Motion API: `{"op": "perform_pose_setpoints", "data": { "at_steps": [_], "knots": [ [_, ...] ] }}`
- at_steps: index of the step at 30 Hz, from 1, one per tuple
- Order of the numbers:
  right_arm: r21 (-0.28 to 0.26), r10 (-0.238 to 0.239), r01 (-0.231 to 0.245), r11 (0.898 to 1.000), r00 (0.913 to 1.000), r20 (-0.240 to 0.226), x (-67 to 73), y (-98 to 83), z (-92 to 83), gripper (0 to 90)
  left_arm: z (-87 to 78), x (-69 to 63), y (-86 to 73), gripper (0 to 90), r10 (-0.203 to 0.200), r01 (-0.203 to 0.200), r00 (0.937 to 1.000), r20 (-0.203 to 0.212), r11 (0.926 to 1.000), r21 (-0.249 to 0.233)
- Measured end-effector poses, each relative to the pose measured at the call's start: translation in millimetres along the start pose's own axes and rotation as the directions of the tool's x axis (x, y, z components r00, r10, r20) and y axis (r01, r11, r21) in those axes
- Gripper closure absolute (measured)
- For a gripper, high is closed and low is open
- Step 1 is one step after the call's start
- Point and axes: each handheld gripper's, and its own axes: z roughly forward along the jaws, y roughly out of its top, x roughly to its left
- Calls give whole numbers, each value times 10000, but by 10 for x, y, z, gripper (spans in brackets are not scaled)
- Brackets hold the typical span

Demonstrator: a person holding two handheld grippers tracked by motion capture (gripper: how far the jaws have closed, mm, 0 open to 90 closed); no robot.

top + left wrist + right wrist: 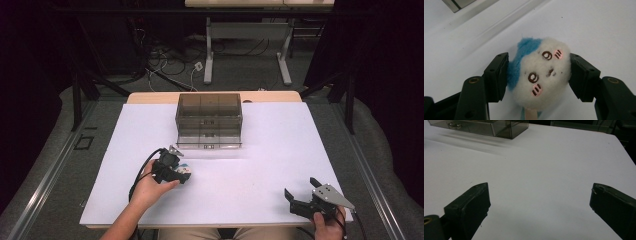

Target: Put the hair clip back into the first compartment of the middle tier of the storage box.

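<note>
A small plush toy (541,75), white with a blue patch and a stitched face, sits between the jaws of my left gripper (537,75), which is shut on it from both sides. In the high view that left gripper (176,172) is at the left middle of the white table with the plush toy (185,171) at its tip. My right gripper (300,192) rests near the table's front right corner. Its jaws stand wide apart over bare table in the right gripper view (539,202), with nothing between them.
A smoky transparent drawer box (209,120) stands at the back middle of the white table (260,150); its corner is in the right gripper view (486,127). Cables and table legs lie on the floor beyond.
</note>
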Motion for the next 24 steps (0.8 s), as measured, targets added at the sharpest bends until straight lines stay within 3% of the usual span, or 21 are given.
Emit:
{"op": "perform_pose_setpoints", "data": {
  "at_steps": [24],
  "knots": [
    [99, 14, -14, 10000, 10000, -41, -3, 2, -8, 25, -147, 64, 157, 377, -64, 58, 9997, -240, 9996, -274]
  ]
}}
